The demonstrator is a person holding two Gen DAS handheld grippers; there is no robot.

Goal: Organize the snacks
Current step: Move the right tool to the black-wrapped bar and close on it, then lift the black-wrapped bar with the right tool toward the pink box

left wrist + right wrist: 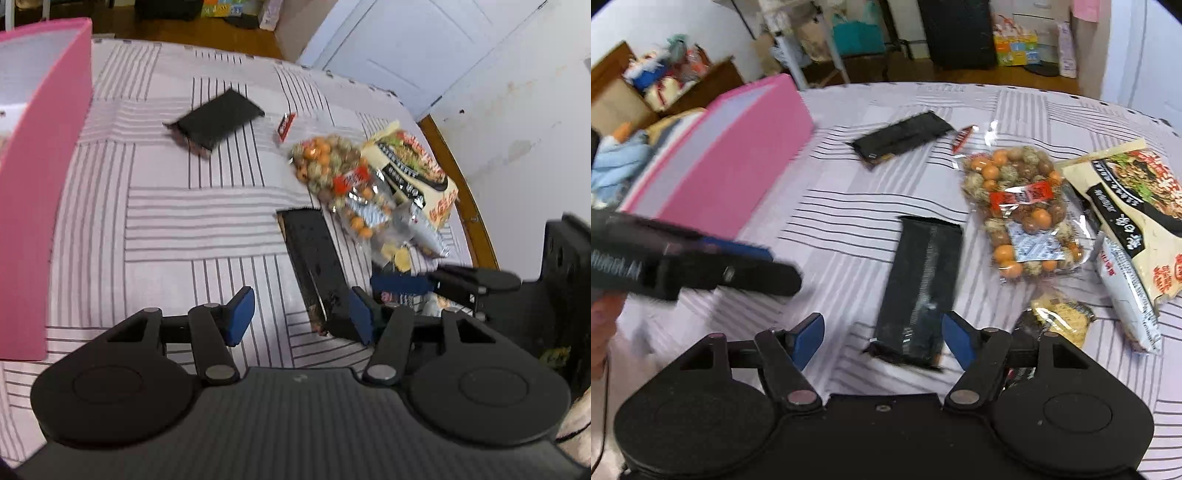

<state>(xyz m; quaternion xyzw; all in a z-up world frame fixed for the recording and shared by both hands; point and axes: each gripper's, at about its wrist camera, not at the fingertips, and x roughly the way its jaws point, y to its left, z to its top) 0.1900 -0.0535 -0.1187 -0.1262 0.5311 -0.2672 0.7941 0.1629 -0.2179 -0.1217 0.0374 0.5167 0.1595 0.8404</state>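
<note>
A long black snack packet (923, 280) lies flat on the striped cloth (831, 206). Its near end sits between the blue pads of my right gripper (882, 339), which is open and clear of it on both sides. In the left wrist view the same packet (314, 258) ends beside the right pad of my left gripper (301, 317), also open, with only cloth between its fingers. A second black packet (221, 120) lies farther back. Each gripper shows in the other's view: the right gripper (406, 284) beside the snack pile, the left gripper (764, 266) in front of the pink box.
A tall pink box (40, 184) stands open-topped at the left. To the right lie a clear bag of round snacks (1015, 206), a beige noodle bag (1137, 206), a white packet (1126, 295), a small yellow packet (1060, 314) and a red sachet (962, 138). The table's wooden rim (461, 184) runs behind them.
</note>
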